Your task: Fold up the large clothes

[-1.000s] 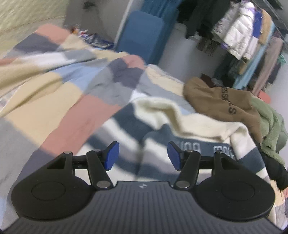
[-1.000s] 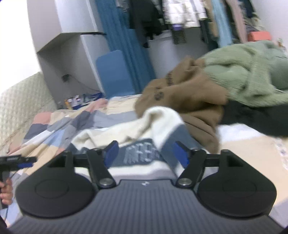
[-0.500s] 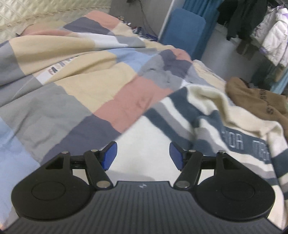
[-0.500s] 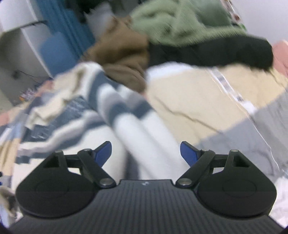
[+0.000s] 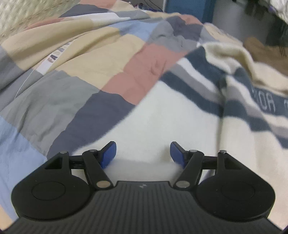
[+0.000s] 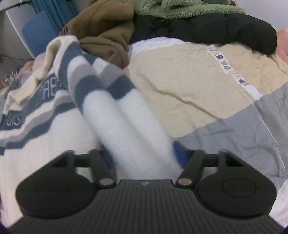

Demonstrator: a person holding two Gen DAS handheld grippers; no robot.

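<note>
In the left wrist view the patchwork bedspread [image 5: 75,75] fills the left side in tan, grey, salmon, navy and pale blue blocks, with a quilted headboard [image 5: 19,16] blurred at the top left corner. To its right the cream sweater [image 5: 162,115] with navy and grey stripes lies spread on the bed, a lettered navy band running off the right edge. The left gripper [image 5: 143,153] hangs over the sweater's plain cream part with its blue pads apart and nothing between them — open, though whether the tips touch the knit cannot be told. A brown hoodie [image 5: 261,52] shows at the far right.

In the right wrist view the sweater's body lies at the left, and its folded sleeve [image 6: 126,115] runs down the middle into the right gripper [image 6: 144,158]. Its jaws have just been closing, and the sleeve sits between them, with only one blue pad [image 6: 179,153] showing against the cloth — gripping the sleeve. Beyond lie the brown hoodie, a green fleece [image 6: 189,9] and a black jacket [image 6: 225,28], with bare bedspread on the right
</note>
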